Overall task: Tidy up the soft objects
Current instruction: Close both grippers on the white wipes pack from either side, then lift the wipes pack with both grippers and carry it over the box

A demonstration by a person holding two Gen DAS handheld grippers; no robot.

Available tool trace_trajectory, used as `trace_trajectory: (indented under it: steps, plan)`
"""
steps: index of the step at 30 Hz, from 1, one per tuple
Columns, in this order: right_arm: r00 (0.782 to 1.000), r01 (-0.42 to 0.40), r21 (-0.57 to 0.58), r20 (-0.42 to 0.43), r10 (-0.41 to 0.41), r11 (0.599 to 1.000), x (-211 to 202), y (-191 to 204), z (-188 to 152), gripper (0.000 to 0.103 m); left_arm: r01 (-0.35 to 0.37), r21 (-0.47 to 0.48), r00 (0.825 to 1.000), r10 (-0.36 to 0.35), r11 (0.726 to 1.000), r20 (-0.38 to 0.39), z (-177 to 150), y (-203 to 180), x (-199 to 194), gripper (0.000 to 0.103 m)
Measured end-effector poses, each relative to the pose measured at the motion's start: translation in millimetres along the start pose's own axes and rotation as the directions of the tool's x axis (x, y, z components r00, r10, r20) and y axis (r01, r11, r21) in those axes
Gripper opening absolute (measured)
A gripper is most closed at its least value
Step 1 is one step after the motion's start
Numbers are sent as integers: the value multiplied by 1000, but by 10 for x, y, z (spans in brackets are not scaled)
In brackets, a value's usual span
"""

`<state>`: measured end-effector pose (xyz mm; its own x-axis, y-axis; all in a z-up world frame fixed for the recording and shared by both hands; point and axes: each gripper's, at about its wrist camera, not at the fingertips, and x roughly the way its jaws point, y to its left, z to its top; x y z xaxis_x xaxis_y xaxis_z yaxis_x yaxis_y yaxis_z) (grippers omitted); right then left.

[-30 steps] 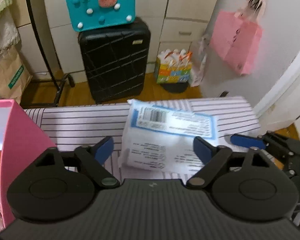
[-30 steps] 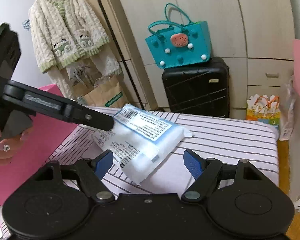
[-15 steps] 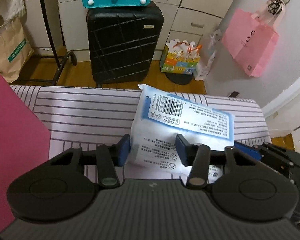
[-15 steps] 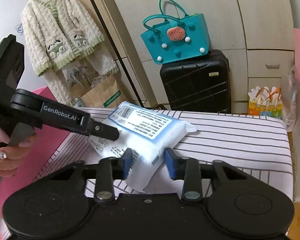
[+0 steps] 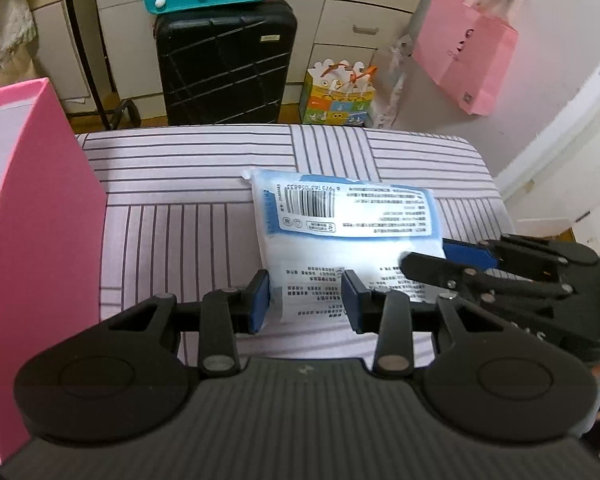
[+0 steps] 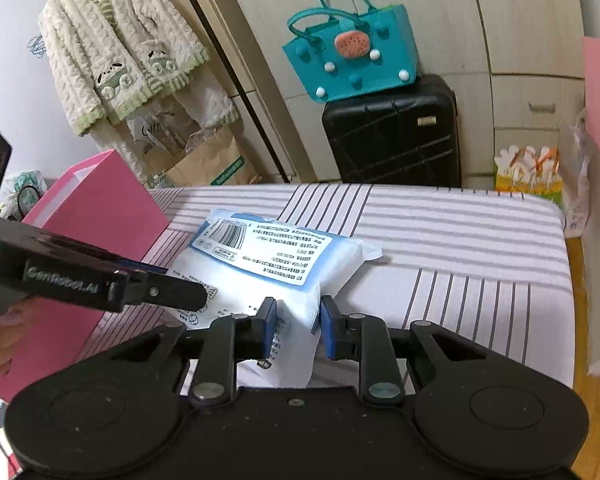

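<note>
While the white-and-blue packet (image 5: 342, 236) lies on the striped table (image 5: 180, 184), both hand-held grippers are closing on its near edge. Left hand-held gripper (image 5: 306, 298) and right hand-held gripper (image 6: 298, 326) each pinch it (pink box (image 6: 100, 208) beside).

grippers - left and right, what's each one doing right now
Left gripper: jaws closing on the white soft pack, pads at its near edge.
Right gripper: jaws closing, pinching the same pack's corner.

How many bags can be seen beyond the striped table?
4: teal bag atop the suitcase, pink bag hanging on the wall, colourful gift bag on the floor, brown paper bag under the cardigan. Others may be hidden.
</note>
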<state>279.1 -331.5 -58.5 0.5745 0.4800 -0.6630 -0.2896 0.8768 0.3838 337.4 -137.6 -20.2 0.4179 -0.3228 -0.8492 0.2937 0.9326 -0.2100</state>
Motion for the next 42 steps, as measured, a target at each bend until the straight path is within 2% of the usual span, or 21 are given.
trace_trajectory:
  steps: [7, 10, 19, 22, 25, 34, 38, 42]
  plan:
    - [998, -29, 40, -61, 31, 999, -108, 102, -110, 29, -32, 126, 998, 24, 991, 58, -198, -159, -303, 37]
    - [996, -60, 35, -71, 62, 998, -198, 215, -171, 31, -67, 156, 998, 67, 985, 8, -310, -210, -379, 37]
    - [992, -32, -32, -126, 28, 999, -488, 605, -351, 38, -14, 195, 1000, 11, 981, 18, -583, -237, -778, 37]
    - [992, -22, -65, -125, 14, 998, -617, 757, -374, 42, 33, 193, 999, -34, 981, 2, -663, -210, -909, 42]
    - [995, 5, -114, -101, -17, 993, -737, 909, -389, 45, 82, 169, 997, -81, 982, -14, -752, -150, -1024, 42]
    - [997, 16, -165, -75, -29, 986, -924, 1300, -419, 49, 104, 185, 991, -118, 977, 68, -1098, 25, -1448, 42]
    - [999, 16, -223, -42, -26, 975, -1053, 1596, -392, 49, 92, 182, 985, -116, 979, 125, -1223, 161, -1715, 42]
    - [1000, 4, -295, -3, -5, 955, -1170, 1912, -355, 52, 64, 177, 971, -102, 982, 216, -1350, 322, -2047, 42]
